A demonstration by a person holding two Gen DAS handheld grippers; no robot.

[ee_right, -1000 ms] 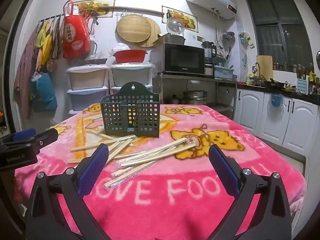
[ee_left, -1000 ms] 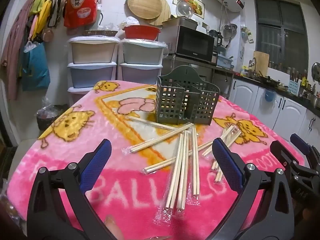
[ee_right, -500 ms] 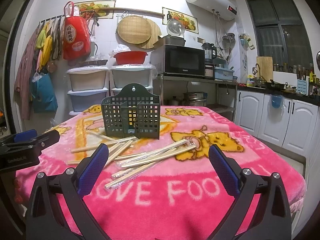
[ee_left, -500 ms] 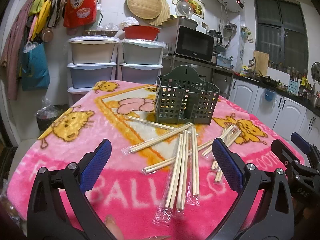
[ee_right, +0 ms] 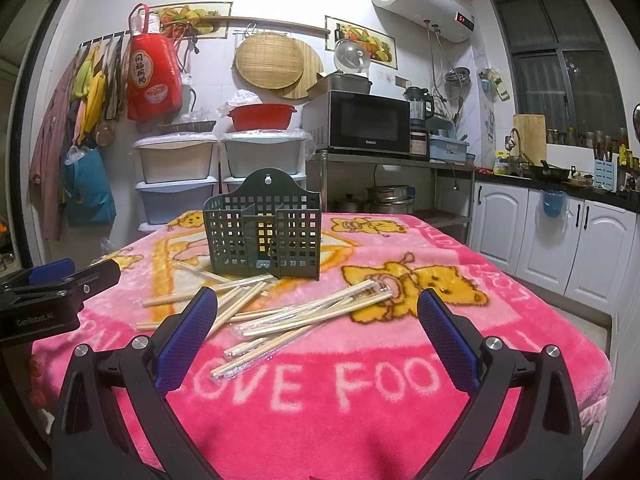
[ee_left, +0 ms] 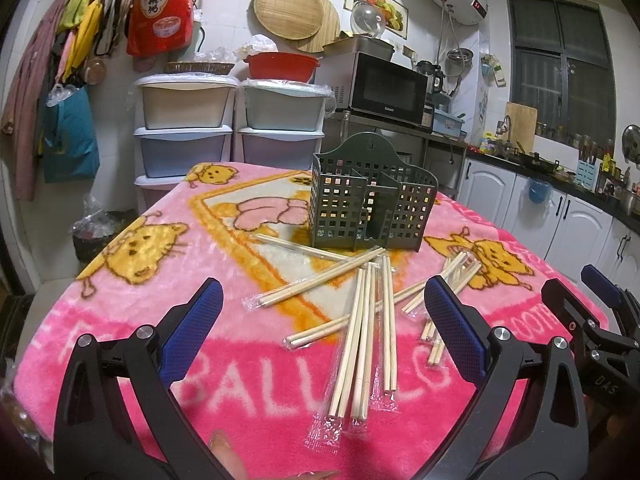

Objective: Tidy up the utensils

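Observation:
A dark green lattice utensil holder stands upright on the pink blanket-covered table; it also shows in the right wrist view. Several plastic-wrapped wooden chopstick pairs lie scattered in front of it, also seen in the right wrist view. My left gripper is open and empty, hovering over the near chopsticks. My right gripper is open and empty, low above the table's front, with chopsticks between and beyond its fingers. Each gripper shows in the other's view: the right, the left.
Stacked plastic drawers stand behind the table. A microwave sits on a steel shelf. White cabinets and a counter run along the right. Bags hang on the left wall.
Both grippers have barely shifted. The right gripper's view has risen very slightly. Nothing has been grasped or moved on the table.

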